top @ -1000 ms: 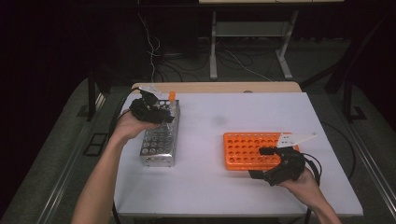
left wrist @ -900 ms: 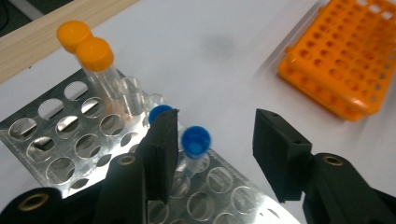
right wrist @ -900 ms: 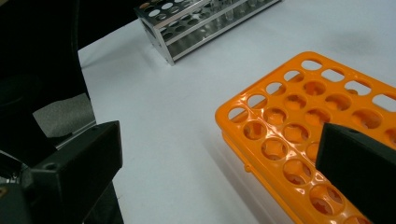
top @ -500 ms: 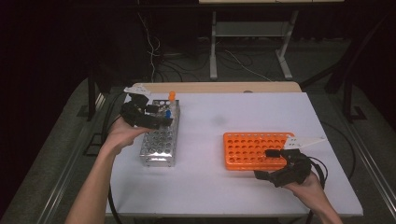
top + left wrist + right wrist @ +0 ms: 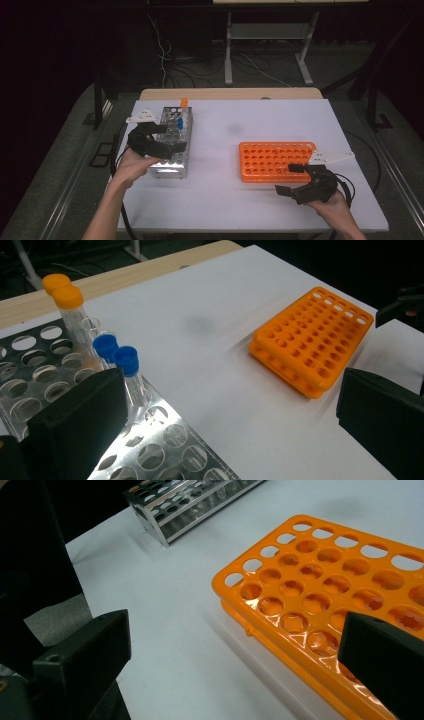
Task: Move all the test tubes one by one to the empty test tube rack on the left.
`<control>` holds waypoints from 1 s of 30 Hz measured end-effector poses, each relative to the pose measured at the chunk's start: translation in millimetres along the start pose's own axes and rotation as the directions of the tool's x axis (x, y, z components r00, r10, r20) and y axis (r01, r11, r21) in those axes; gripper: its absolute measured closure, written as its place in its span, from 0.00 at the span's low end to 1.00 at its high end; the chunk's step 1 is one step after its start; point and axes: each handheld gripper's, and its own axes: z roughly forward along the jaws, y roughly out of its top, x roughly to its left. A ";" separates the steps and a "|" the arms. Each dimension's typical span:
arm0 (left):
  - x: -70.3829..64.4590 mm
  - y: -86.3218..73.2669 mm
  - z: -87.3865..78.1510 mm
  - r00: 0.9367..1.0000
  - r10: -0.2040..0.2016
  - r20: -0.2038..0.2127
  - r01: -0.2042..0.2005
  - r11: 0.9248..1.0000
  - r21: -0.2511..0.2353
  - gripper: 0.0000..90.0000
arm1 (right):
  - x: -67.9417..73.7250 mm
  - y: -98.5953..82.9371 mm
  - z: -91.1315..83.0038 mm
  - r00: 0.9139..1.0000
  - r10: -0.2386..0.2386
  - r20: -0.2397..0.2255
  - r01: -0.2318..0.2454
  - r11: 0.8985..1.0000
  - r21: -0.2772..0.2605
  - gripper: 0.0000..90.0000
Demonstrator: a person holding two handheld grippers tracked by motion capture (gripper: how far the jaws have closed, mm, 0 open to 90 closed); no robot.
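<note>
So the left hand-held gripper (image 5: 167, 137) hangs over the near end of the metal rack (image 5: 172, 141) with its jaws spread wide and nothing between them. In the left gripper view, two blue-capped tubes (image 5: 126, 361) stand in the rack just ahead of its left jaw, almost touching it, and two orange-capped tubes (image 5: 67, 297) stand further ahead, near the rack's far end. The right hand-held gripper (image 5: 291, 180) is also wide open and empty, sitting at the near right corner of the orange rack (image 5: 276, 160), one jaw over the holes and the other out over the bare tabletop (image 5: 225, 200).

Looks to me like the step in hand is grabbing a blue tube to move it across to the orange rack, which is well off ahead of the left gripper and has every visible hole free.

To do it well, I'd shift the left gripper sideways so only the nearer blue tube sits between the jaws, close just under the cap, then lift straight up so the neighbour doesn't get dragged. The right gripper could steady the orange rack.
</note>
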 end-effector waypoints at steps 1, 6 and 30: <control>-2.0 -2.6 -1.0 1.000 0.000 -0.002 0.000 1.000 -0.006 0.00 | 0.1 -0.3 -0.3 1.000 0.003 0.001 -0.003 1.000 -0.001 0.00; -14.1 -21.4 -7.2 1.000 -0.003 0.005 0.003 0.998 -0.058 0.00 | 0.8 -2.1 -1.9 1.000 0.001 0.006 -0.001 1.000 -0.013 0.00; -40.9 -112.1 8.0 0.999 -0.035 0.038 0.038 0.996 -0.082 0.00 | 5.6 -20.6 -2.6 1.000 0.007 0.030 -0.006 0.999 -0.039 0.00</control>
